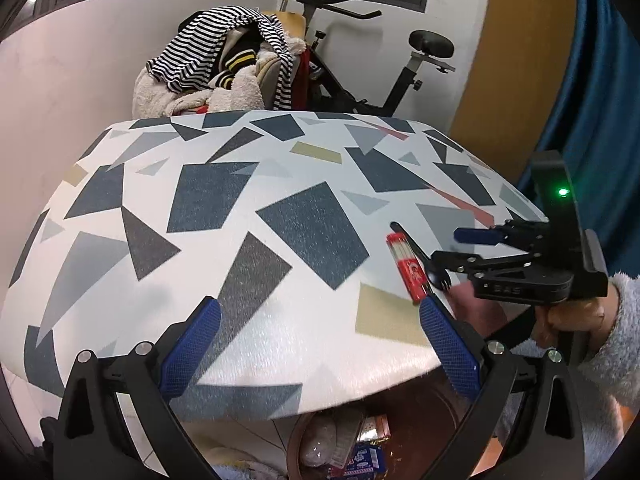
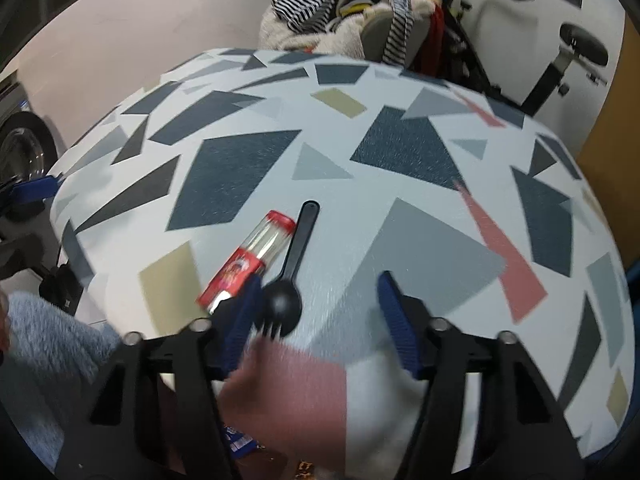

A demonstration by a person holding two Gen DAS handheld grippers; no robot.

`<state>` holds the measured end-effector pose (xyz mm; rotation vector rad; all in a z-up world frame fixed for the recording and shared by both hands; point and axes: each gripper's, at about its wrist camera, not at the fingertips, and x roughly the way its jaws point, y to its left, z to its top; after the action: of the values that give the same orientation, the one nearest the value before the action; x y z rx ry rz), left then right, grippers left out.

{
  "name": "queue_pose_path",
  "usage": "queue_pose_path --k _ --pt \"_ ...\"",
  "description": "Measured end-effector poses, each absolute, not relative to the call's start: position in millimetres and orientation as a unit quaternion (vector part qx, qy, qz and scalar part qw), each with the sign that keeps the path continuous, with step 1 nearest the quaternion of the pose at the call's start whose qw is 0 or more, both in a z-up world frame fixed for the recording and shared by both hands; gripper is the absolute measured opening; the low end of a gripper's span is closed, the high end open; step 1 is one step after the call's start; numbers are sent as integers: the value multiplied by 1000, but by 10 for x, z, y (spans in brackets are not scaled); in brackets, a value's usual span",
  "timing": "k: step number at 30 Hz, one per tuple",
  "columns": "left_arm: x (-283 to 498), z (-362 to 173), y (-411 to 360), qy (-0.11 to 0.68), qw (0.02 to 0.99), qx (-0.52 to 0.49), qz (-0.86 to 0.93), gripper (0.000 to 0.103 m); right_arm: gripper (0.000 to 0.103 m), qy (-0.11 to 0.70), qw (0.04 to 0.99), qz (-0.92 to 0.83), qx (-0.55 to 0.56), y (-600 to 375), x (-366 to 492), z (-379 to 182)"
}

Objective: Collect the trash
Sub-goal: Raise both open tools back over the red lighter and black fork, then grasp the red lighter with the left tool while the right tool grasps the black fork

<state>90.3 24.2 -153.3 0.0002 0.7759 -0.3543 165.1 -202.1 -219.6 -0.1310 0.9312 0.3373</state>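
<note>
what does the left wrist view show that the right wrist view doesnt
Only the left wrist view shows the whole right gripper from outside, jaws apart near the spork, and the brown bin with wrappers under the table edge. Only the right wrist view shows the round metal-rimmed thing at far left. Both show the black spork, the red packet beside it, the patterned table and the clothes pile.

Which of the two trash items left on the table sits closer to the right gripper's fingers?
The black plastic spork: its head lies just inside the right gripper, by one blue pad. The red packet lies beside it, outside the fingers.
</note>
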Motion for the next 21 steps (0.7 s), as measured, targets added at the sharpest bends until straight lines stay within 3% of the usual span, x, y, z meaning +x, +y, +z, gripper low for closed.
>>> queue_pose_path --k 8,11,12,18,21 --pt "1056 -1596 274 394 904 -30 -162 94 42 461 873 144 -62 -1863 1851 -2307" --pt "1102 -1629 224 404 900 -29 -163 83 16 463 869 160 -77 -1794 1853 -2307" --pt "1118 -1637 194 408 897 -31 -166 80 14 460 869 158 -90 -1774 1835 -2306" --pt "1221 -1728 -164 436 876 -30 -205 64 13 432 888 152 -30 -2115 1750 -2170" --pt "1313 -1810 -418 451 866 -30 -212 62 13 420 895 149 -12 -2285 1662 -2081"
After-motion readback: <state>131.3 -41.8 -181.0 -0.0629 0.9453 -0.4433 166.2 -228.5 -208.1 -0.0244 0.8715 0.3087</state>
